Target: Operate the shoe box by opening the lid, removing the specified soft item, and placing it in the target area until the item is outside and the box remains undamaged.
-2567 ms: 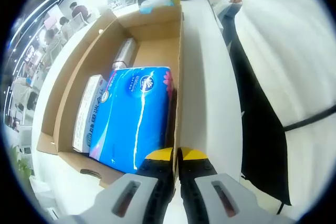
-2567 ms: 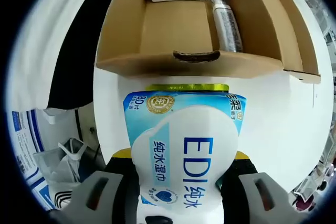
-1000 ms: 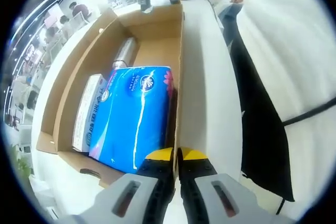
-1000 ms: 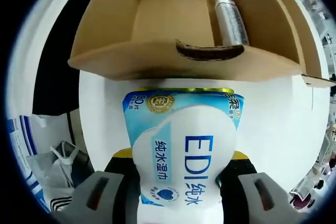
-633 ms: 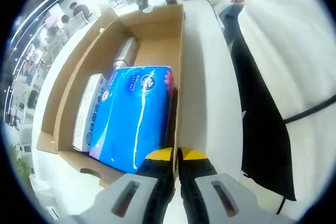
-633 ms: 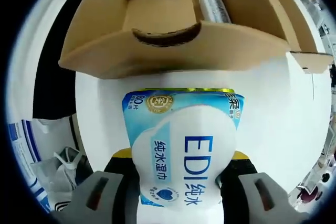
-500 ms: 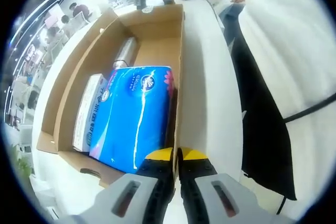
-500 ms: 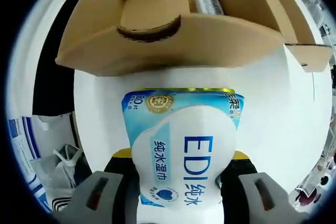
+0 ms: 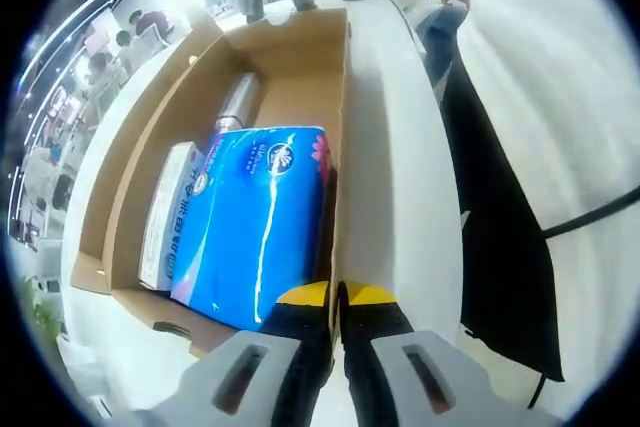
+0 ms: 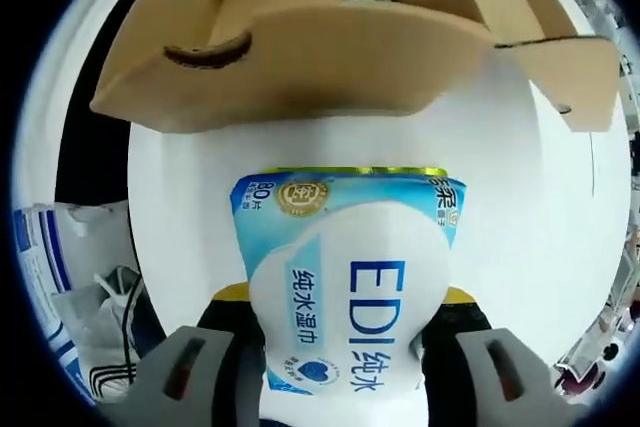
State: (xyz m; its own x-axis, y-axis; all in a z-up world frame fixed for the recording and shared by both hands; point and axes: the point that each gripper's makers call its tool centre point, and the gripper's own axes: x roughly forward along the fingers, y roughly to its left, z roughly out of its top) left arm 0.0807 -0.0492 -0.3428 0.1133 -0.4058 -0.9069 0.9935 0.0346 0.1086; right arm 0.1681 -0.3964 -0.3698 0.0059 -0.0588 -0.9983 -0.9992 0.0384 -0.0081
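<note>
The open cardboard shoe box [image 9: 300, 67] lies on a white table [image 9: 395, 187]. Inside it are a blue tissue pack [image 9: 255, 217], a white carton [image 9: 165, 212] and a silver can [image 9: 237, 99]. My left gripper [image 9: 336, 297] is shut on the box's right side wall at its near corner. My right gripper [image 10: 345, 292] is shut on a light-blue EDI wet wipes pack [image 10: 350, 277], held over the white table [image 10: 520, 197] just outside the box's end wall [image 10: 300, 57], which has a handle slot [image 10: 208, 49].
A person in white clothing with a dark apron [image 9: 500, 247] stands along the table's right edge. A side flap of the box [image 10: 565, 77] sticks out. Bags sit on the floor [image 10: 85, 317] off the table's edge. Desks and people are far off [image 9: 110, 42].
The right gripper view has drawn in low by the box's end wall, so the box's inside is mostly out of sight; the wipes pack stays gripped. The left gripper holds still on the box wall.
</note>
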